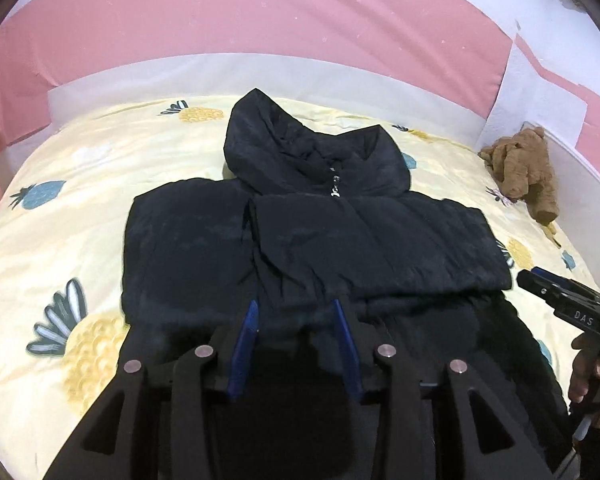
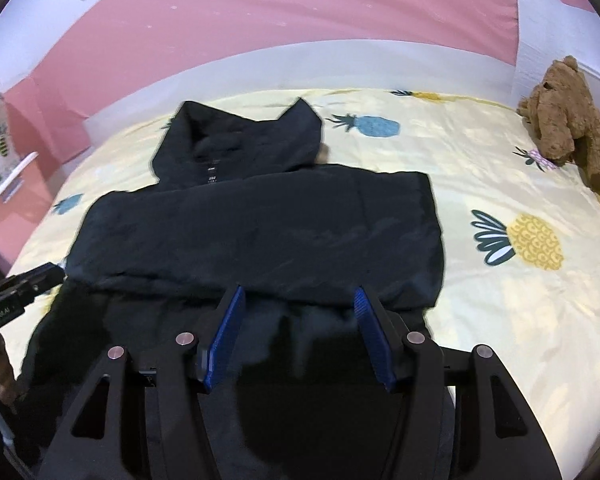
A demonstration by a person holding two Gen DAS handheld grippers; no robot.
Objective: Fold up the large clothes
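Black hooded jacket [image 1: 312, 240] flat on pineapple-print bedsheet [image 1: 60, 240], sleeves folded in. Left gripper [image 1: 296, 308] and right gripper [image 2: 300, 292] both released, nothing between pads. Risk: puffy sleeves springing back, hem grabbed unevenly.

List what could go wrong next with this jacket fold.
1. The puffy black jacket may spring open: its folded sleeves lie loose on top.
2. The hood sticks out unfolded and could bunch the stack.
3. Both sets of jaws stand open over the hem, so a shallow grab may lift one layer only.
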